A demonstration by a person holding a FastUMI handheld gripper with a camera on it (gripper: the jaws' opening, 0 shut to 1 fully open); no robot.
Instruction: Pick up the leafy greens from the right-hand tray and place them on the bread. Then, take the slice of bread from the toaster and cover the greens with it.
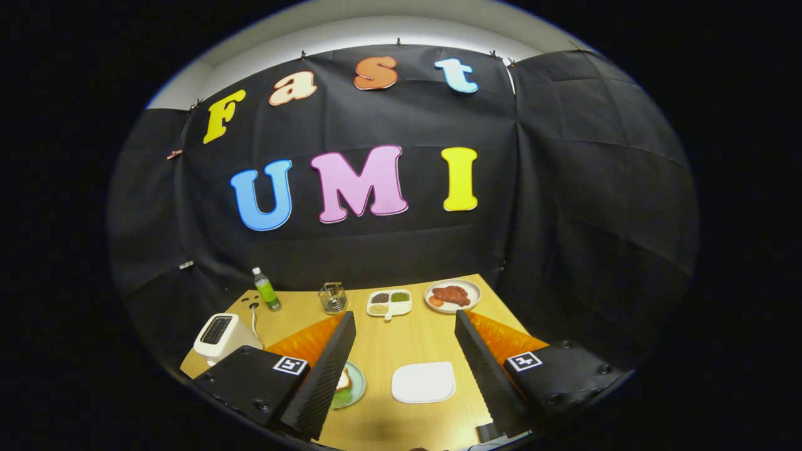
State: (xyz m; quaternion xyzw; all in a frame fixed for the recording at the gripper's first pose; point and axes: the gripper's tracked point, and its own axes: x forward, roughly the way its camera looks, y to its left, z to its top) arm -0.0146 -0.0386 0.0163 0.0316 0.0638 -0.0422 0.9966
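Note:
My gripper [405, 318] is open, held well above the wooden table [407, 341], with nothing between its fingers. Below and between the fingers lies a white tray [423, 382] with a bare top. Left of it, a pale green plate [357, 385] is half hidden by the left finger [326, 369]. On the plate lies a slice of bread [343, 378] with some leafy greens [341, 396] at its near edge. A white toaster [219, 335] stands at the table's left corner, beyond the left finger. Its slot looks dark, and I cannot tell what is inside.
Along the table's far edge stand a green bottle [266, 290], a wire basket [333, 297], a white divided dish [390, 303] with seeds and a plate of reddish meat [452, 295]. The toaster's cord [254, 316] runs back toward the wall. Black cloth walls close the booth behind and on the right.

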